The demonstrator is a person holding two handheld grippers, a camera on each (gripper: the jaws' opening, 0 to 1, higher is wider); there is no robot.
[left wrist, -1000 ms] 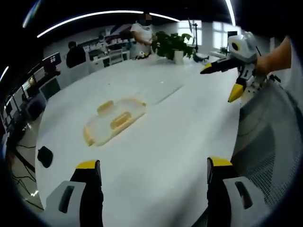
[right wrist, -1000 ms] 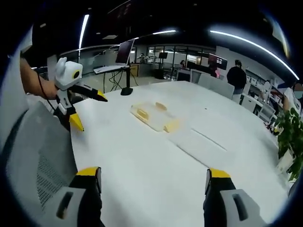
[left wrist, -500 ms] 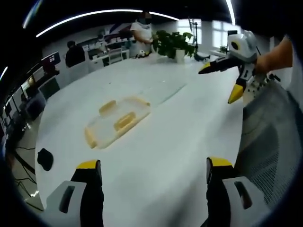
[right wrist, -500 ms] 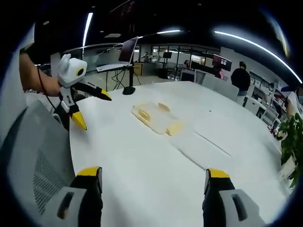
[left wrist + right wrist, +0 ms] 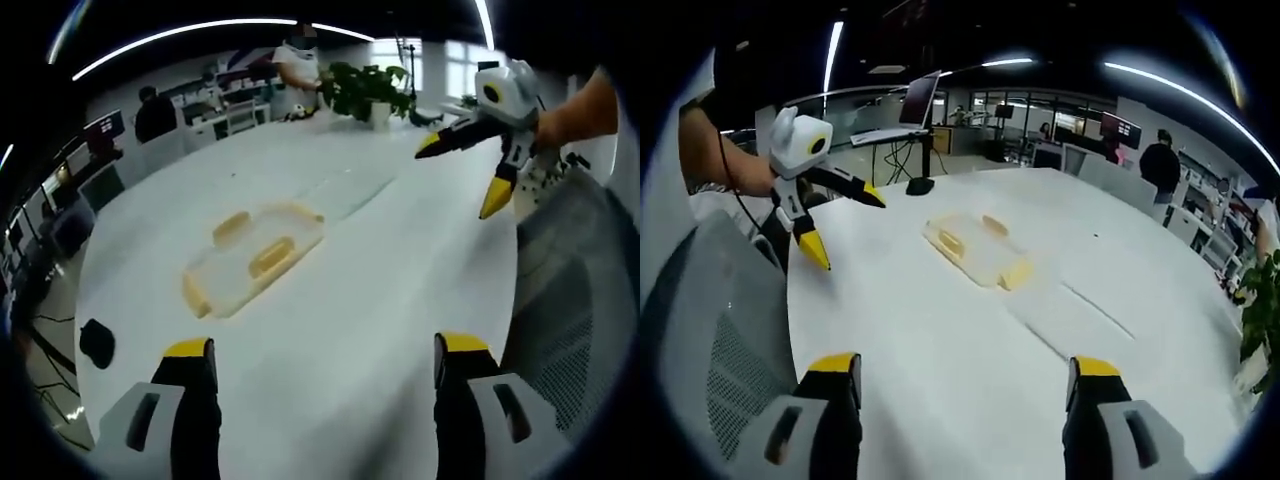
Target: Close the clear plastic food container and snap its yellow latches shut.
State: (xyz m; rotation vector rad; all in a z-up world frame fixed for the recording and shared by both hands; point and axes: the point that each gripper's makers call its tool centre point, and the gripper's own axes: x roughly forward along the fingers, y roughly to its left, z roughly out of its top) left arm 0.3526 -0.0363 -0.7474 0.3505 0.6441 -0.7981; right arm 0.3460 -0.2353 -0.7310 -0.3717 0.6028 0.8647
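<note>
Containers first: the clear plastic food container (image 5: 252,260) lay flat on the white table (image 5: 360,320), well ahead of both your tools, with its yellow latches (image 5: 272,256) showing along its edges and a separate clear sheet, probably its lid (image 5: 345,190), lying just beyond it toward the potted plant (image 5: 365,92). You held the left gripper (image 5: 315,360) low over the near table edge with its jaws spread wide and nothing between them; in the right gripper view the same tool (image 5: 830,215) hung in the air off to the side, jaws parted. Your right gripper (image 5: 965,375) was likewise spread and empty, and from the left gripper view it (image 5: 470,170) floated above the far side of the table, apart from everything. Over the last second little altered: the container (image 5: 975,250) sat a touch lower and larger in both views than a second before, which suggests your hands had crept forward slightly while the container itself stayed put. Neither tool touched it. My reading is that you were in the approach, with no closing or latching begun, so the whole job was ahead of you. A mesh chair back (image 5: 720,340) stood at the table's near side.
</note>
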